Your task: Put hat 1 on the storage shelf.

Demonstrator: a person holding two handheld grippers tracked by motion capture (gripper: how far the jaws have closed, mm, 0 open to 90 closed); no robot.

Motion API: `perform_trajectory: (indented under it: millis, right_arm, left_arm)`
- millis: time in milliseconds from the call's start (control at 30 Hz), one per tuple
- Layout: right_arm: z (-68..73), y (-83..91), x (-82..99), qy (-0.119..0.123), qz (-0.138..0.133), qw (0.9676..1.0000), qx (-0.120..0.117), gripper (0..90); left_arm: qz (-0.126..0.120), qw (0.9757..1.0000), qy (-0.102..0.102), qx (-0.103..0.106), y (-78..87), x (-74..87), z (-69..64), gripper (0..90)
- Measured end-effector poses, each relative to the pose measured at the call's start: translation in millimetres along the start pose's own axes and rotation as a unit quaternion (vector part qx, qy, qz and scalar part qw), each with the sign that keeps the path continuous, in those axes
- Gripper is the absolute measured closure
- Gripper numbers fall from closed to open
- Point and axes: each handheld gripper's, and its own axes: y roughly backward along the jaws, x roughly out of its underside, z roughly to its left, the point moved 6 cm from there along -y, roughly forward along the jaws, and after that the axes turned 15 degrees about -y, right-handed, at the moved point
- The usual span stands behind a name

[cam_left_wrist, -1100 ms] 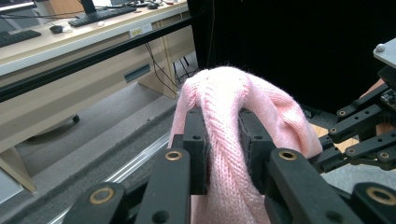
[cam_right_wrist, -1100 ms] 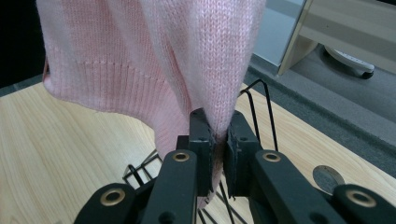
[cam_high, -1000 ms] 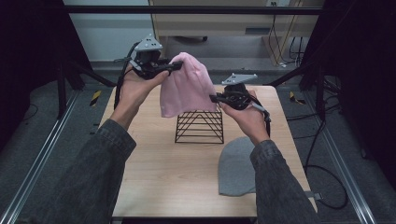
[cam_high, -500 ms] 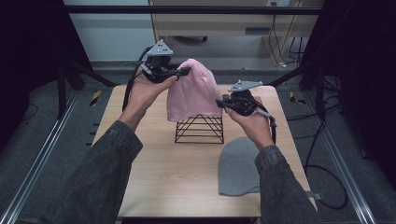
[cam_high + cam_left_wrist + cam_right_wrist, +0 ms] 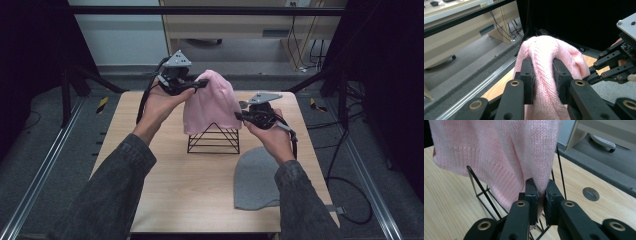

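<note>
a pale wooden worktop (image 5: 200, 200) stands on grey carpet floor (image 5: 55, 150), with metal rails (image 5: 35, 185) along both sides. beyond it stand a beige cabinet (image 5: 240, 25) and dangling cables (image 5: 312, 47). black curtains (image 5: 385, 75) darken the flanks.

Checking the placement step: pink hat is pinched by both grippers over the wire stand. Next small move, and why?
Probably lower both a bit further. The left gripper pinches the pink hat near its crown, the right gripper its lower edge, and the hem just overlaps the tip of the black wire stand, so the hat isn't seated yet.
</note>
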Motion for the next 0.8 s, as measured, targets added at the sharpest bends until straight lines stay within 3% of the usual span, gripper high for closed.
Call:
perform_trajectory:
  millis: [300, 800]
  right_arm:
    - [-3.6, -3.7, 11.9, 0.005, 0.017, 0.9998, 0.01, 83.2]
    - [-5.9, -13.6, 35.7, 0.004, 0.047, 0.9987, 0.016, 83.1]
  left_arm:
    - [0.005, 0.9999, 0.007, 0.014, -8.7, 9.2, -8.6, 73.0]
    - [0.027, 0.9993, -0.002, 0.027, -16.7, 24.3, -25.3, 72.8]
